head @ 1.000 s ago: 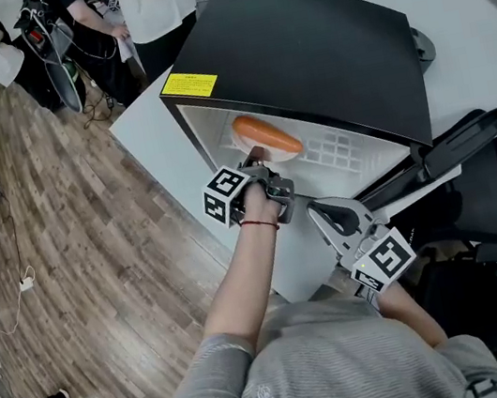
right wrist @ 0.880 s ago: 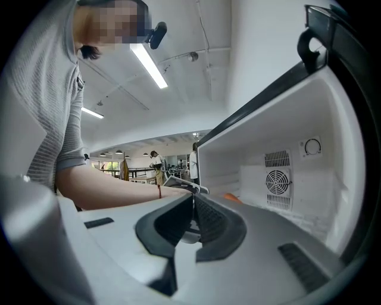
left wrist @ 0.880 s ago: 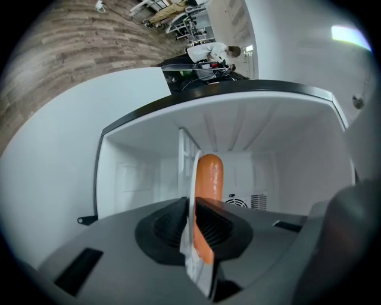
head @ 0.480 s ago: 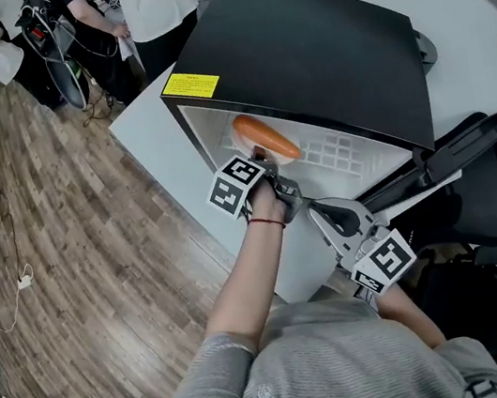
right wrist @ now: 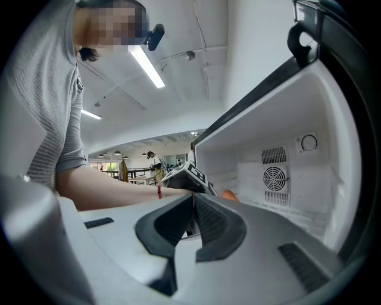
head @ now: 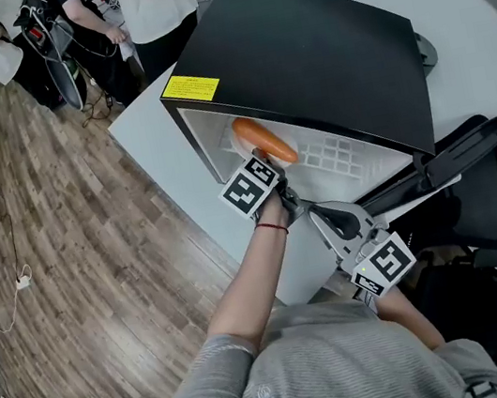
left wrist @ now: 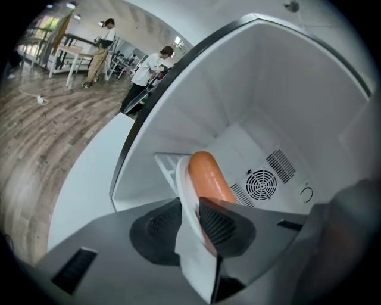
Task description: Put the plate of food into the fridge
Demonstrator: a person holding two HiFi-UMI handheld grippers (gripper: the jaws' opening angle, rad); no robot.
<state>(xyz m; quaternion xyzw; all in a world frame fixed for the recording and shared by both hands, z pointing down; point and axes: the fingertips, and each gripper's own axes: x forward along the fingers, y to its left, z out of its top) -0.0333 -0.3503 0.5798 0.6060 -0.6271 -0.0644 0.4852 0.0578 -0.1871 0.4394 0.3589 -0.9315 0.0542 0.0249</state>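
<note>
Plate of food point(left wrist: 183, 179) sat rim-first between the left gripper's point(left wrist: 191, 208) jaws, which had just been opening and probably no longer pinched it. Looked stiff, slick, tip-prone under that sausage point(left wrist: 208, 176), so the rim was the spot. It was inside the fridge point(left wrist: 286, 107); right gripper's point(right wrist: 191, 199) jaws were closed, empty.

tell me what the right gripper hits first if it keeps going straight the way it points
Probably the left gripper, whose jaws have just been opening round the plate; the fridge interior lies beyond. Depth is unclear.
</note>
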